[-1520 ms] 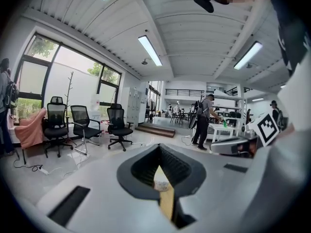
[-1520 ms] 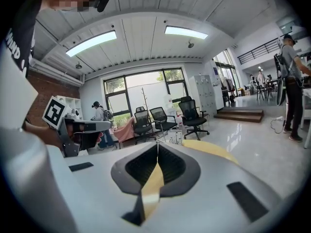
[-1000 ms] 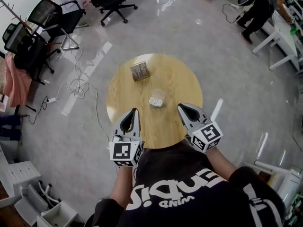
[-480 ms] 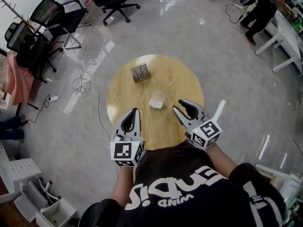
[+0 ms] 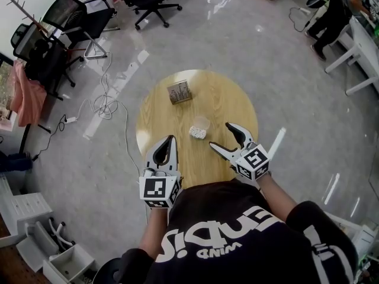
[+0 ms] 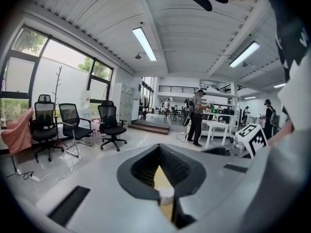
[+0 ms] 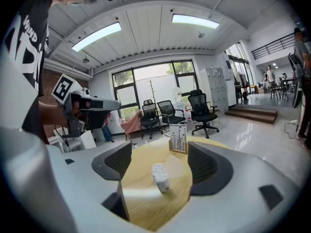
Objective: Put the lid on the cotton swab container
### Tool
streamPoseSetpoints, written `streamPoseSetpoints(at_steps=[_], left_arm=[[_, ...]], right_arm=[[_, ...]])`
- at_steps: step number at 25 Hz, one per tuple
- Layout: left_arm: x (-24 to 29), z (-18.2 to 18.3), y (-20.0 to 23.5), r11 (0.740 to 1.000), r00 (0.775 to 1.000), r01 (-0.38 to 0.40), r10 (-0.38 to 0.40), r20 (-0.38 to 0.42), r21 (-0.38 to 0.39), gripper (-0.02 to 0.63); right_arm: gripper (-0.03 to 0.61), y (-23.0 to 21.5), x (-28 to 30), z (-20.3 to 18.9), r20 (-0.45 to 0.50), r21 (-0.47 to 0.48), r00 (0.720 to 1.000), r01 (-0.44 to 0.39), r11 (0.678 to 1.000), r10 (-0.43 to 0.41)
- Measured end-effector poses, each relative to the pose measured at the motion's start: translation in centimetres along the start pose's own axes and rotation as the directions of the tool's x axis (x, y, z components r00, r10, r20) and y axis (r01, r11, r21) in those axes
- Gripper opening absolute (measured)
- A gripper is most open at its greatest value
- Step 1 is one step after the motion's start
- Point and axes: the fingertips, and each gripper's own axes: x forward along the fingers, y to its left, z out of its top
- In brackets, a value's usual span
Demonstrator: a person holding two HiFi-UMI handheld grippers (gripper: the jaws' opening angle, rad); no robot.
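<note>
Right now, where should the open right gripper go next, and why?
Probably forward to the clear round lid lying beside the small white cotton swab container on the round wooden table. The right gripper has just been opening, with nothing between its jaws, short of both.

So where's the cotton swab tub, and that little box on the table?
cotton swab tub [image 7: 161, 178], right gripper view, middle of its side.
little box [image 5: 179, 92], head view, centre of its top.

One round table [image 5: 228, 102]. On it: one cotton swab container [image 5: 196, 133], one clear lid [image 5: 202, 122], one box of sticks [image 5: 179, 92]. Over its near edge, two grippers: left gripper [image 5: 170, 139], right gripper [image 5: 219, 136]. Beyond the table, three black office chairs [image 5: 80, 13].
</note>
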Motion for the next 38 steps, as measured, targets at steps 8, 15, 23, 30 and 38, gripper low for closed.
streamPoseSetpoints(at_steps=[8, 15, 23, 30, 38], left_arm=[[0.3, 0.1, 0.5, 1.000, 1.000, -0.021, 0.021, -0.009, -0.004, 0.009], [0.1, -0.4, 1.0, 0.999, 0.999, -0.045, 0.045, -0.026, -0.002, 0.009], [-0.2, -0.9, 1.7, 0.998, 0.997, -0.067, 0.067, -0.048, 0.000, 0.009], [0.1, -1.4, 2.3, 0.997, 0.996, -0.075, 0.075, -0.055, 0.000, 0.009], [0.7, -1.6, 2.3, 0.997, 0.995, -0.073, 0.073, -0.064, -0.003, 0.009]], right_arm=[[0.334, -0.8, 2.5, -3.7, -0.101, 0.024, 0.994, -0.045, 0.999, 0.047], [0.334, -1.2, 5.4, -9.2, -0.242, 0.028, 0.968, -0.067, 0.997, 0.072], [0.334, -2.0, 7.9, -14.5, -0.346, 0.021, 0.936, -0.060, 0.998, 0.063], [0.334, -1.9, 9.9, -15.9, -0.362, -0.021, 0.929, -0.083, 0.996, 0.070], [0.333, -1.7, 11.0, -16.2, -0.394, -0.048, 0.916, -0.108, 0.993, 0.081]])
